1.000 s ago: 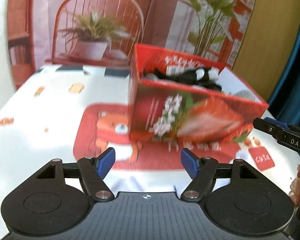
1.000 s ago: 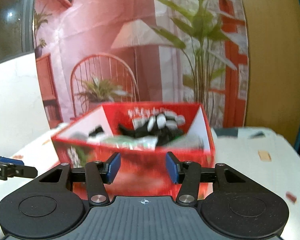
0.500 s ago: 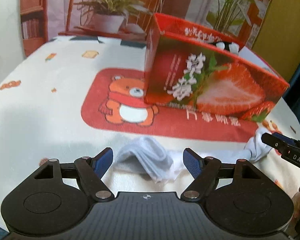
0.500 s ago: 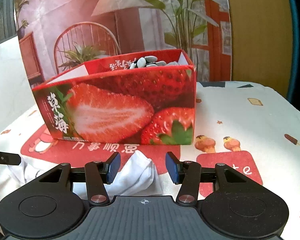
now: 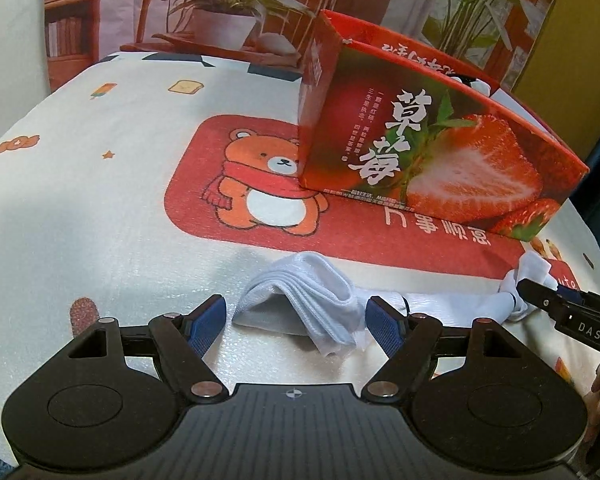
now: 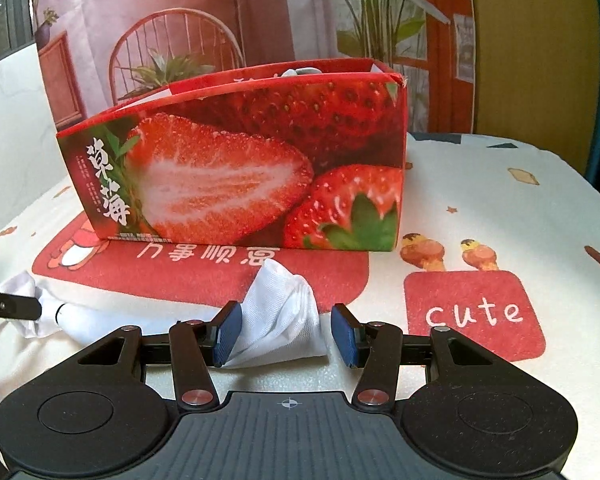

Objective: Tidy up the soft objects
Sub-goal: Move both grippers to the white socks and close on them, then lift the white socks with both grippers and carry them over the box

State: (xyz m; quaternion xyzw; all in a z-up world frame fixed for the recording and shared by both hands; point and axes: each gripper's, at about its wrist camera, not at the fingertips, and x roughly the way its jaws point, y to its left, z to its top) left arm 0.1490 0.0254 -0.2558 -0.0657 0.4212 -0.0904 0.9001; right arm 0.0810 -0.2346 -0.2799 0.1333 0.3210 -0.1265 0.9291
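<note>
Both grippers (image 5: 294, 322) (image 6: 284, 334) sit spread around opposite ends of the white sock (image 5: 316, 300), probably lining up to fold it.

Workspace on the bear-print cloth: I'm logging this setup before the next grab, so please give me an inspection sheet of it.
Surface: white printed tablecloth with a red bear panel.
Job's things: long white fabric sock lying in front of the red strawberry-print cardboard box; the box is open-topped, with dark and white items barely showing inside.
Clutter: nothing seen.
Grippers: left gripper open around one end of the sock; right gripper open around the other end, its left pad touching fabric.
Cables: nothing seen.
Surroundings: printed backdrop of a chair, lamp and plants.
</note>
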